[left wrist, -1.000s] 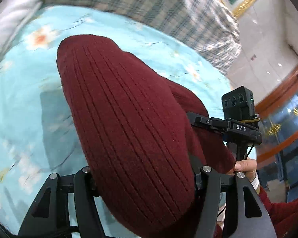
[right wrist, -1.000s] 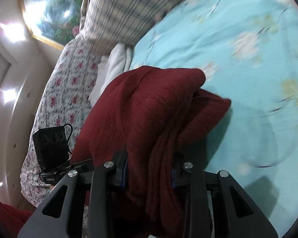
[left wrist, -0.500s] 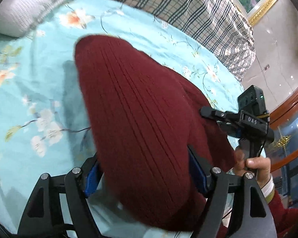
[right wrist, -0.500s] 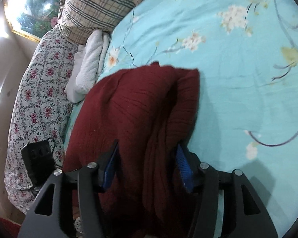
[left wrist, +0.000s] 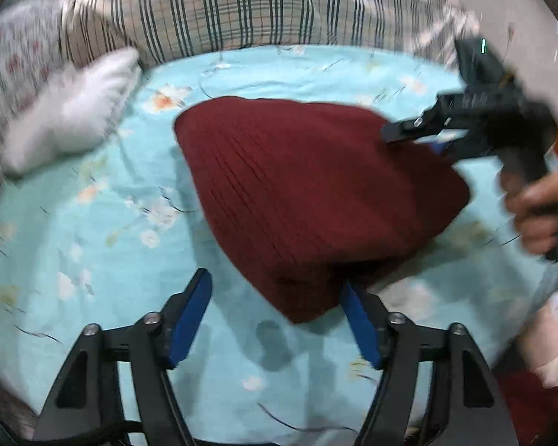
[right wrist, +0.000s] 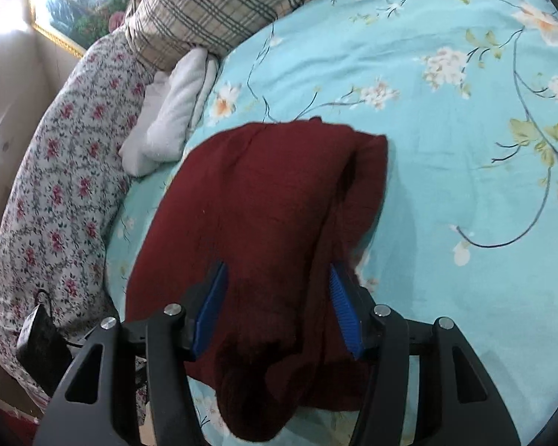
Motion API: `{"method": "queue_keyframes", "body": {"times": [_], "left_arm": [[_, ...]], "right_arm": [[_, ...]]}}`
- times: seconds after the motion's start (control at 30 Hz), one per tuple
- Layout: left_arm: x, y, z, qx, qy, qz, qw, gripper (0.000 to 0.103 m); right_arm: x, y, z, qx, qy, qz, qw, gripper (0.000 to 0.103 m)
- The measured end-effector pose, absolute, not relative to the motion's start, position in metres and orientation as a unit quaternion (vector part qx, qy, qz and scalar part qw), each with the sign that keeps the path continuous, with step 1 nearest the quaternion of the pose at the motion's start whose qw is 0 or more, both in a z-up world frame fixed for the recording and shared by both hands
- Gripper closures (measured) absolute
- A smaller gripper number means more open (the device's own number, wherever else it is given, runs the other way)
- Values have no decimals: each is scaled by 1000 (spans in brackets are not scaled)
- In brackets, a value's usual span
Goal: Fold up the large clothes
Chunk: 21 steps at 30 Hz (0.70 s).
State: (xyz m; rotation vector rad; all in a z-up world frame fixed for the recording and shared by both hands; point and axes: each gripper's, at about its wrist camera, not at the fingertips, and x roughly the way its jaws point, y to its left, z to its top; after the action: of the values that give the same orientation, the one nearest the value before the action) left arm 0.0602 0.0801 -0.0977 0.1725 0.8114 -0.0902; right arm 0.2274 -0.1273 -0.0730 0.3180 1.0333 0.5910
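A dark red ribbed knit sweater (left wrist: pixel 308 193) lies folded in a bundle on the light blue flowered bed sheet (left wrist: pixel 93 252). My left gripper (left wrist: pixel 275 297) is open, its blue pads apart, and its right pad touches the sweater's near corner. The sweater also fills the middle of the right wrist view (right wrist: pixel 256 223). My right gripper (right wrist: pixel 279 290) is open, its jaws wide on either side of the sweater's near end, which bulges between them. The right gripper also shows in the left wrist view (left wrist: pixel 420 130), at the sweater's far right edge.
A plaid pillow (left wrist: pixel 219 7) and a flowered quilt (right wrist: pixel 55 171) line the head of the bed. A white folded towel (right wrist: pixel 171 111) lies beside them. The left gripper's black camera box (right wrist: pixel 37 342) shows at the lower left of the right wrist view.
Both grippers have opened and let the sweater go. It now rests on the bed. The left gripper has pulled back from it.
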Motion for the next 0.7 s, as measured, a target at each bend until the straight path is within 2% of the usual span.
{"method": "queue_keyframes", "body": {"times": [0.03,0.07,0.1,0.13,0.23,0.43,0.53,0.6,0.7], "left_arm": [[63,75,-99,101,389,-35,915,36],[63,74,-99,104,384,-29,917,47],[63,73,-98,106,379,-24,919,57],[64,72,-96,108,376,-26,920,76],[59,63,-93,132,366,-25,921,84],[65,59,-106,150,385,-34,910,87],[61,73,-99,118,396,-60,909,78],[56,85,-93,86,403,-88,907,77],[43,105,-75,51,394,-113,911,77]], "right_arm": [[229,-125,-74,140,487,271,818,65],[229,-125,-74,134,488,269,820,78],[229,-124,-71,128,485,271,821,84],[229,-126,-68,125,479,275,824,87],[226,-135,-50,114,453,269,843,89],[238,-144,-81,108,490,250,828,89],[236,-147,-83,127,489,252,826,81],[234,-152,-76,138,488,250,825,73],[225,-159,-54,141,471,242,836,71]]}}
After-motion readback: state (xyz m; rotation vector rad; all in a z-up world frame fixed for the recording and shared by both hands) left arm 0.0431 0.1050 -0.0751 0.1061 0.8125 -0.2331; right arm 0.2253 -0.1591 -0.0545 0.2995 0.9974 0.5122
